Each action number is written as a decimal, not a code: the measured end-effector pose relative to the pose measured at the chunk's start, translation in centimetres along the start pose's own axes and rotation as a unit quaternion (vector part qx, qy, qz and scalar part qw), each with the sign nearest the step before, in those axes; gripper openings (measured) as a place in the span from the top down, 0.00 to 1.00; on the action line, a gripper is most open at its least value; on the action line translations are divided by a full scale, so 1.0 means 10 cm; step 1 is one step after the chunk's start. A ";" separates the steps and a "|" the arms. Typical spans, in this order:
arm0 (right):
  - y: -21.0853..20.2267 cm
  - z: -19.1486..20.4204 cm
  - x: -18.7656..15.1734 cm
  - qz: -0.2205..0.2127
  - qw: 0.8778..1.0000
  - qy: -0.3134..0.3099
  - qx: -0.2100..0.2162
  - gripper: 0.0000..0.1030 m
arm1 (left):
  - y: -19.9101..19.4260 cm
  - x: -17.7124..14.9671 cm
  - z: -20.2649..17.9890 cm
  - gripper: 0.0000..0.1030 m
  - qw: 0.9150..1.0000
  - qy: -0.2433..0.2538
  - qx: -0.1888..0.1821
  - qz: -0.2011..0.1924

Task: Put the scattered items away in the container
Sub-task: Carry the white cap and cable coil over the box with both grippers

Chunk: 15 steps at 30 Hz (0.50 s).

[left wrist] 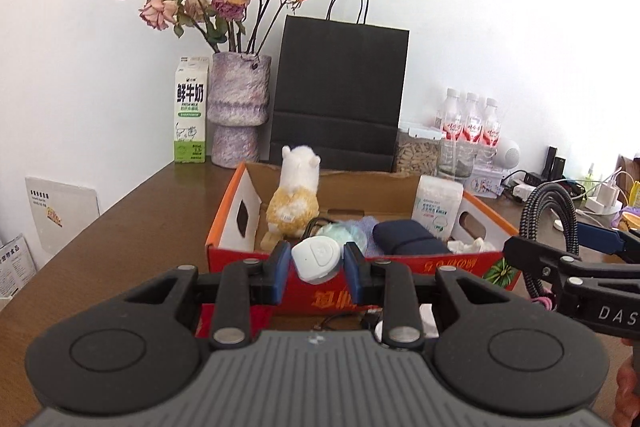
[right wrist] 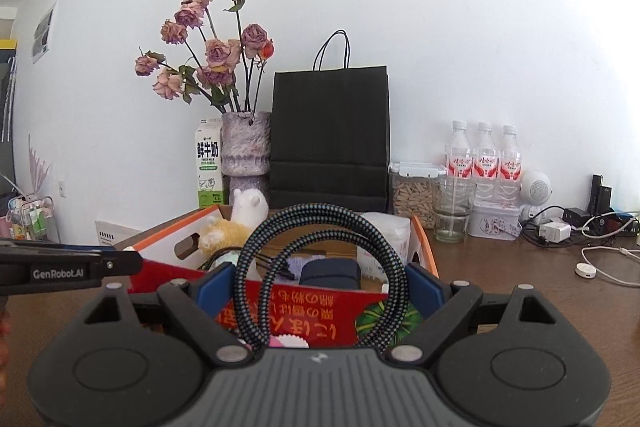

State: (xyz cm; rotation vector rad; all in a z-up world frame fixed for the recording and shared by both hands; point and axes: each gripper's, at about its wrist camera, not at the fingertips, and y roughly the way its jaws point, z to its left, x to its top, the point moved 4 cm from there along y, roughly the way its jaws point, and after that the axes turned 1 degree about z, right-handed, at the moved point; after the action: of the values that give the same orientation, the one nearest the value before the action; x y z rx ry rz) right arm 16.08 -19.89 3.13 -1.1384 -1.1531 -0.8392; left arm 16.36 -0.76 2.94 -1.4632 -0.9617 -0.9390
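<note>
A red and orange cardboard box (left wrist: 400, 269) stands on the brown table; it also shows in the right wrist view (right wrist: 320, 307). It holds a plush alpaca (left wrist: 296, 195), a navy pouch (left wrist: 408, 237), a white canister (left wrist: 438, 207) and small items. My left gripper (left wrist: 316, 267) is shut on a white rounded device (left wrist: 318, 261), held at the box's near rim. My right gripper (right wrist: 320, 291) is shut on a coiled braided cable (right wrist: 320, 267), in front of the box's near wall. The right gripper and cable also show in the left wrist view (left wrist: 548, 219).
Behind the box stand a milk carton (left wrist: 191, 111), a vase of dried roses (left wrist: 238, 107), a black paper bag (left wrist: 340, 95), a seed jar (right wrist: 414, 193), a glass (right wrist: 454, 215) and water bottles (right wrist: 484, 155). Chargers and white cables (right wrist: 592, 259) lie at the right.
</note>
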 end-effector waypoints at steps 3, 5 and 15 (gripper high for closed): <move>0.14 -0.01 0.15 -0.014 1.000 0.003 -0.002 0.13 | 0.11 0.17 -0.08 0.72 1.000 0.004 -0.006 -0.017; 0.25 -0.03 0.24 -0.023 1.000 0.008 -0.003 0.13 | 0.20 0.26 -0.11 0.72 1.000 0.004 -0.006 -0.027; 0.98 -0.25 0.29 -0.007 0.999 0.037 -0.012 0.13 | 0.90 0.46 -0.13 0.72 0.999 -0.025 0.008 -0.032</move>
State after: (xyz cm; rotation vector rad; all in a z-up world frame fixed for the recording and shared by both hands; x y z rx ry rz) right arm 26.54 -19.74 3.53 -1.1110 -1.0934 -0.8999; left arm 26.32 -2.38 4.13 -1.4562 -1.0557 -0.9414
